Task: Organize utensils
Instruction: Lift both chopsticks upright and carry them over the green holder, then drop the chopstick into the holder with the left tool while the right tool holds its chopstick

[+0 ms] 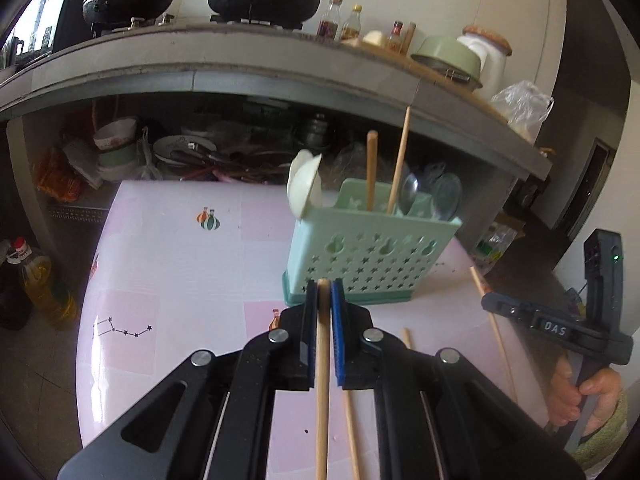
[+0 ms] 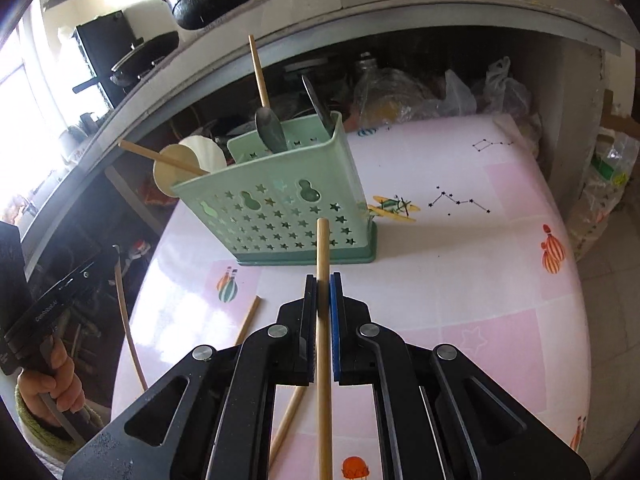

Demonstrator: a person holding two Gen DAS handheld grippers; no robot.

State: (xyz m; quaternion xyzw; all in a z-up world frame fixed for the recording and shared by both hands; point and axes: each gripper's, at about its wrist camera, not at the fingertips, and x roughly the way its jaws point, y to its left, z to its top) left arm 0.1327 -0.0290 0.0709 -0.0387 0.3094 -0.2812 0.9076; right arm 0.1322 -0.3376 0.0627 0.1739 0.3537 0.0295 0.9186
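We hold one wooden chopstick in each tool. The left gripper point(image 1: 324, 286) is clamped on a chopstick point(image 1: 322, 380) that runs back between its pads, with only the tip showing at the front of the jaws. The right gripper point(image 2: 323, 282) is clamped on its own chopstick point(image 2: 323, 320), whose end pokes well ahead of the fingertips. Straight ahead of both tools stands the green utensil holder point(image 1: 360, 264), on the pink table point(image 1: 180, 260); it already carries upright chopsticks, a white spoon hanging off one end, and metal spoons. Below and beside our left jaws another chopstick point(image 1: 352, 432) lies loose on the table.

We judge that the next step is to carry both sticks over the holder's rim and drop them into a slot. Several things could go wrong. Each stick is pinched along its length, not across it, so it may slide or swing in the pads as we tip it upright. The left stick barely clears its jaws, so the fingers themselves may strike the rim first. The holder looks light and tall, and a push against its wall could tip it or knock the spoon off. With both tools approaching one opening, they may also collide
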